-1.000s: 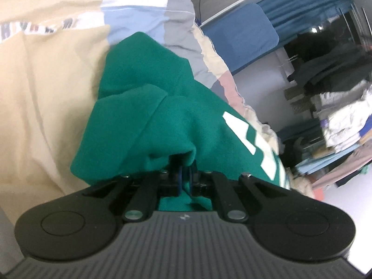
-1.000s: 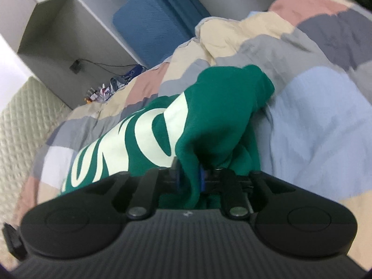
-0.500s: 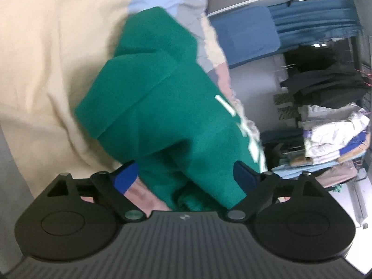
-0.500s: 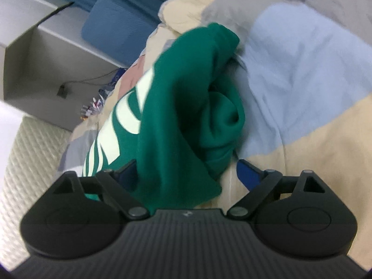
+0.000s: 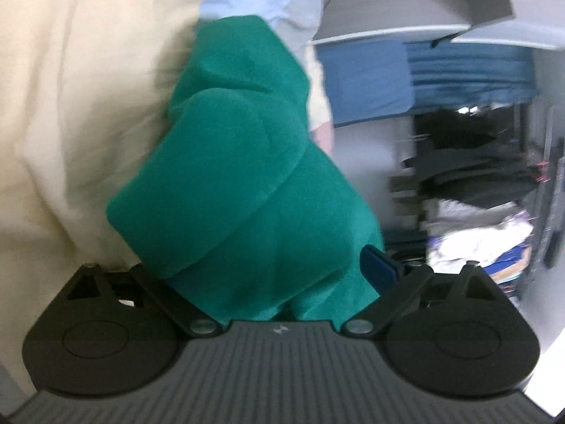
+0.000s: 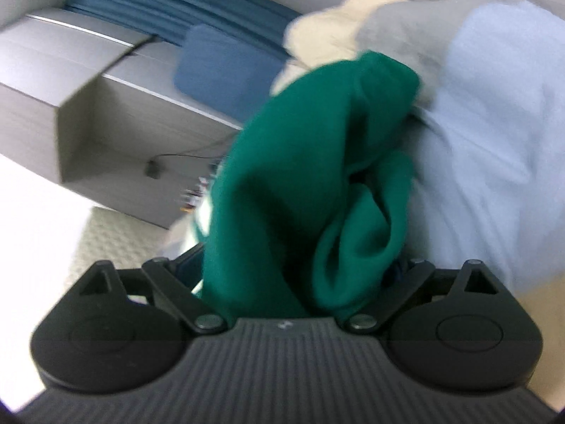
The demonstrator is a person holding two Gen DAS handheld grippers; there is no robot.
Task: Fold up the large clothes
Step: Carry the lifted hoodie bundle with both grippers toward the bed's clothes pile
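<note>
A green sweatshirt [image 5: 240, 183] lies bunched in thick folds on a patchwork quilt [image 5: 70, 106]. My left gripper [image 5: 272, 268] is close over it with its jaws opening wide. Green cloth fills the gap and hides the left pad; the blue right pad [image 5: 379, 268] stands beside the cloth, not pressing on it. In the right wrist view the same sweatshirt [image 6: 293, 162] bulges up between the fingers of my right gripper [image 6: 293, 265], whose jaws are also opening. The cloth lies loose there, with the quilt's light blue patch [image 6: 494, 123] to its right. Both views are blurred.
Beyond the bed are a blue cushion [image 5: 367, 81], blue curtains and a rack of dark hanging clothes [image 5: 473, 162] above piles of folded laundry [image 5: 476, 243]. The right wrist view shows a grey cabinet [image 6: 106, 116], a blue cushion [image 6: 226, 74] and a quilted beige surface [image 6: 116, 240].
Both grippers were shut on folds of the green sweatshirt and have let go, now spread wide. Both have sunk toward the bed and rolled, and the cloth has slumped between the fingers.
</note>
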